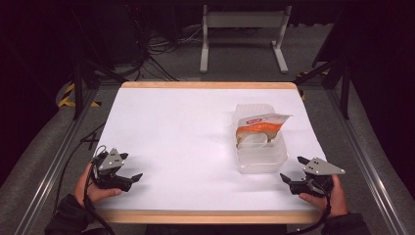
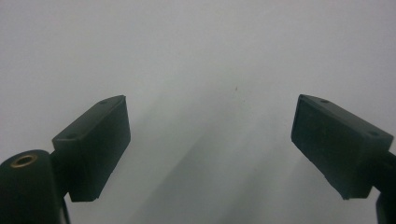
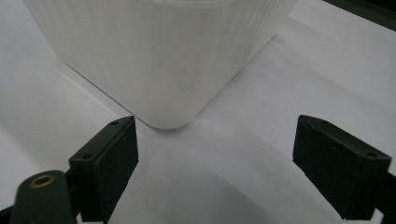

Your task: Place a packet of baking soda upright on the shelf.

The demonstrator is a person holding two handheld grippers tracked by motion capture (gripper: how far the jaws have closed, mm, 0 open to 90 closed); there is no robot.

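The table (image 1: 161,127) carries a white top with wooden strips along its near and far edges. Its left and centre areas are bare. The tub (image 1: 261,147) stands right of centre, closer to the right edge than to the left, with a bag (image 1: 258,128) lying inside it.

The left gripper (image 1: 131,168) rests at the near left corner, jaws spread wide, holding nothing, well apart from the tub.

The right gripper (image 1: 292,169) sits near the front right corner, jaws spread wide and empty. In the right gripper view, the tub's (image 3: 159,56) rounded near corner lies just ahead of the jaws, not touching them.
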